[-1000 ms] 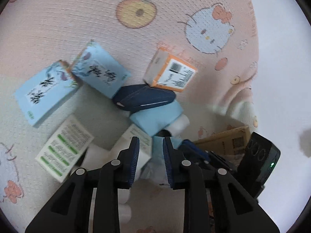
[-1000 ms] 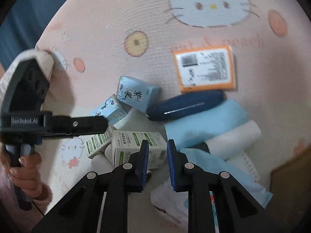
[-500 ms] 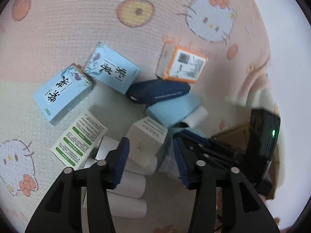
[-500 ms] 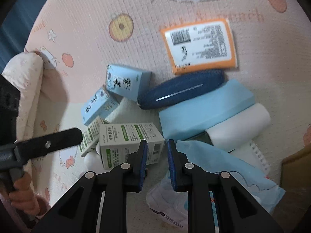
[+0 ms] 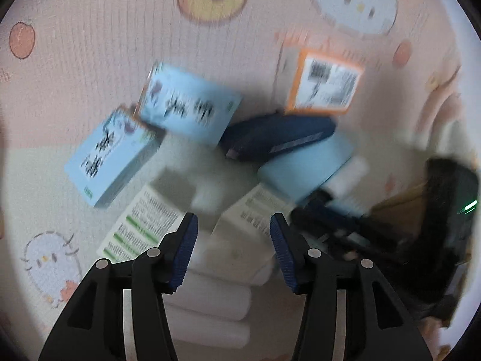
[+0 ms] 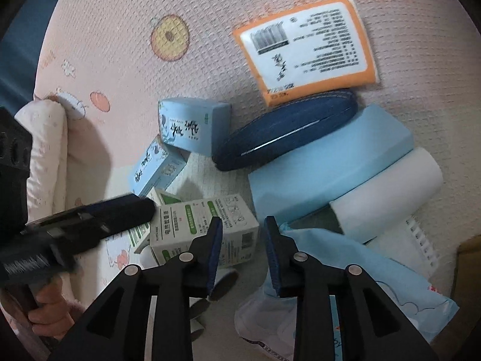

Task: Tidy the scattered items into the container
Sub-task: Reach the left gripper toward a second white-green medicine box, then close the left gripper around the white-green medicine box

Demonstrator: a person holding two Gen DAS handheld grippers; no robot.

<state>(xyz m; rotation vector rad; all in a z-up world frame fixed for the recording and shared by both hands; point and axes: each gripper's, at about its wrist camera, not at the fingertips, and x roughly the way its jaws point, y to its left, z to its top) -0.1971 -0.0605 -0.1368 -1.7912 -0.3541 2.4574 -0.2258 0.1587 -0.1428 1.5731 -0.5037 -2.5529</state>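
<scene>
Scattered items lie on a pink cartoon mat. My left gripper (image 5: 233, 242) is open above a white-and-green box (image 5: 249, 225) that rests on white rolls (image 5: 210, 303). My right gripper (image 6: 243, 251) is open just over the same box (image 6: 204, 225), empty. Two light blue boxes (image 6: 192, 128) (image 6: 156, 168), a navy case (image 6: 285, 138), an orange-edged packet (image 6: 306, 48), a blue block (image 6: 327, 168) and a white roll (image 6: 390, 189) lie around. The left wrist view is blurred.
A blue-and-white bag (image 6: 345, 294) lies under my right gripper. A cardboard box edge (image 6: 469, 270) shows at the far right, also in the left wrist view (image 5: 399, 210). A second green-print box (image 5: 141, 225) lies left of the rolls. A padded mat edge (image 6: 45, 150) is at left.
Both grippers have opened wider. The left gripper has moved in closer over the white-and-green box and rolls. The right gripper has moved lower toward the pile.
</scene>
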